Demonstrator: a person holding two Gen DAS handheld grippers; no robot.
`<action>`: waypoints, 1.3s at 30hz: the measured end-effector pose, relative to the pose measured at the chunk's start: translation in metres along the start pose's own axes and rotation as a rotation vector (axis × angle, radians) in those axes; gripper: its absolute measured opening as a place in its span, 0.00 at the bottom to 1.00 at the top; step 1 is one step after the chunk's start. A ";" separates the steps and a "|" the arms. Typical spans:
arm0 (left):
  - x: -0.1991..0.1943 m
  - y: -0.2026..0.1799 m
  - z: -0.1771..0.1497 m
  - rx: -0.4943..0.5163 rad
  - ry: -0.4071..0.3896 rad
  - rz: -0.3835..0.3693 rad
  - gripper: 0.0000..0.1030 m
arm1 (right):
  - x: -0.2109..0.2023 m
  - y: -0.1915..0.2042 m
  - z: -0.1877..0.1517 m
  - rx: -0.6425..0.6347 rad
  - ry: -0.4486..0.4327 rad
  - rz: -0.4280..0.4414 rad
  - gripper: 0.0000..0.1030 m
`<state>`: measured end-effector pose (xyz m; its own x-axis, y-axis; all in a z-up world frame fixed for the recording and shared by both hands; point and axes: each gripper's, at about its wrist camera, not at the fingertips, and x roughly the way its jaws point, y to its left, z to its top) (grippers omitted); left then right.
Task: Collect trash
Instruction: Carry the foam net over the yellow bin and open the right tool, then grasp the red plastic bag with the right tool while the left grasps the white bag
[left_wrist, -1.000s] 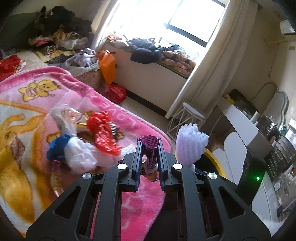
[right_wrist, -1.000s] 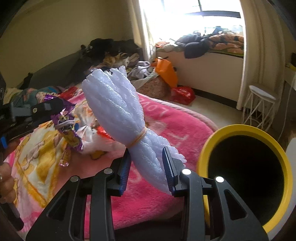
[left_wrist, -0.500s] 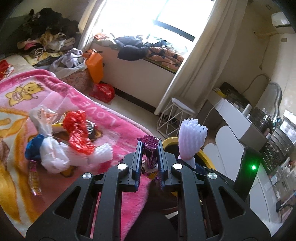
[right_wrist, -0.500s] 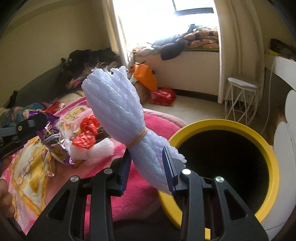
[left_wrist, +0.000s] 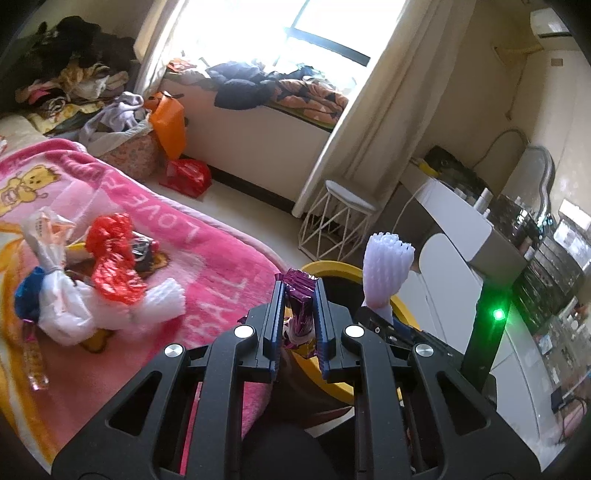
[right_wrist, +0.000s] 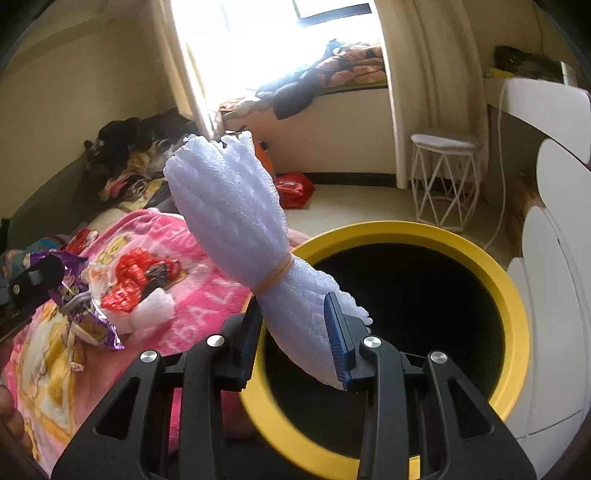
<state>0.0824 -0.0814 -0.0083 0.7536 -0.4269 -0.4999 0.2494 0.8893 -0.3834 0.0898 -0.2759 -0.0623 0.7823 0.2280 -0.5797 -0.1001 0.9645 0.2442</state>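
My left gripper (left_wrist: 299, 295) is shut on a purple foil snack wrapper (left_wrist: 301, 299), held near the edge of the pink blanket beside the yellow-rimmed black bin (left_wrist: 332, 267). My right gripper (right_wrist: 295, 306) is shut on a white foam net bundle (right_wrist: 236, 218) tied with a rubber band, held over the near left part of the bin's rim (right_wrist: 406, 230). The bundle also shows in the left wrist view (left_wrist: 384, 273), and the purple wrapper in the right wrist view (right_wrist: 79, 295). More trash lies on the blanket: red plastic (left_wrist: 110, 258), white bags (left_wrist: 62, 302), a foam piece (left_wrist: 162, 299).
The pink blanket (left_wrist: 207, 258) covers the bed at left. A white wire stool (left_wrist: 340, 225) stands on the floor by the curtain. A red bag (left_wrist: 186, 177) and orange bag (left_wrist: 168, 122) lie near the window bench. White furniture (right_wrist: 554, 258) stands right of the bin.
Both grippers have moved right, away from the trash pile and toward the bin. The foam bundle now hangs over the bin's rim; both holds are unchanged.
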 end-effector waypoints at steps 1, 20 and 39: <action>0.004 -0.002 0.000 0.004 0.004 -0.002 0.10 | 0.000 -0.004 0.000 0.011 0.002 -0.008 0.31; 0.085 -0.048 -0.014 0.100 0.127 -0.079 0.11 | 0.001 -0.070 -0.008 0.187 0.020 -0.076 0.33; 0.069 -0.022 -0.008 0.071 0.061 0.016 0.76 | -0.005 -0.051 -0.007 0.120 -0.030 -0.107 0.64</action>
<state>0.1245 -0.1315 -0.0405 0.7202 -0.4193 -0.5527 0.2816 0.9048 -0.3195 0.0864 -0.3256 -0.0769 0.8028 0.1190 -0.5843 0.0575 0.9599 0.2744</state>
